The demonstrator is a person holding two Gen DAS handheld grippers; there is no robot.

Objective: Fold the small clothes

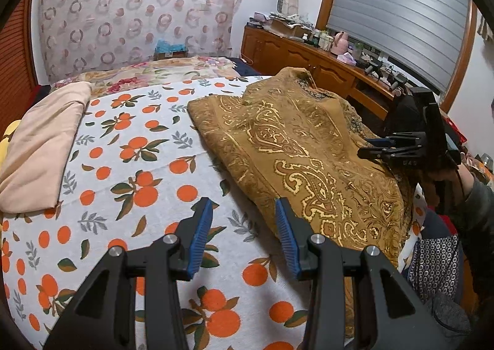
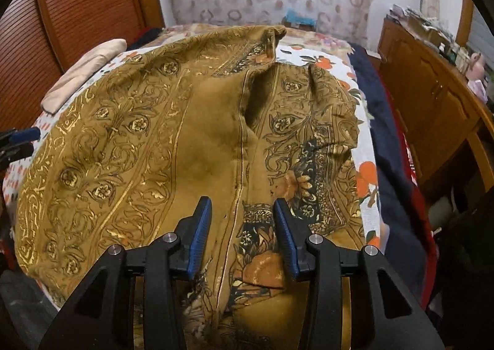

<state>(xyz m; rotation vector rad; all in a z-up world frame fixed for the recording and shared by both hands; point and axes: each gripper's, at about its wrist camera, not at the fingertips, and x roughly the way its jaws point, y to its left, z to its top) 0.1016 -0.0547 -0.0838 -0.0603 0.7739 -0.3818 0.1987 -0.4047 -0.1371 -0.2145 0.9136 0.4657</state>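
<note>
A mustard-brown garment with gold paisley print (image 1: 296, 140) lies spread on the orange-patterned bedsheet (image 1: 129, 149). In the right wrist view the garment (image 2: 139, 149) fills most of the frame, with a dark patterned band (image 2: 318, 164) at its right side. My left gripper (image 1: 244, 211) is open and empty, over the sheet at the garment's near left edge. My right gripper (image 2: 242, 211) is open and empty, just above the garment near a lengthwise seam. The right gripper also shows in the left wrist view (image 1: 370, 147) at the garment's far right side.
A folded beige cloth (image 1: 43, 149) lies at the sheet's left side. A floral quilt (image 1: 148, 72) lies beyond the sheet. A wooden sideboard (image 1: 308, 56) with clutter stands at the right. A wooden louvred door (image 2: 77, 10) stands at the left.
</note>
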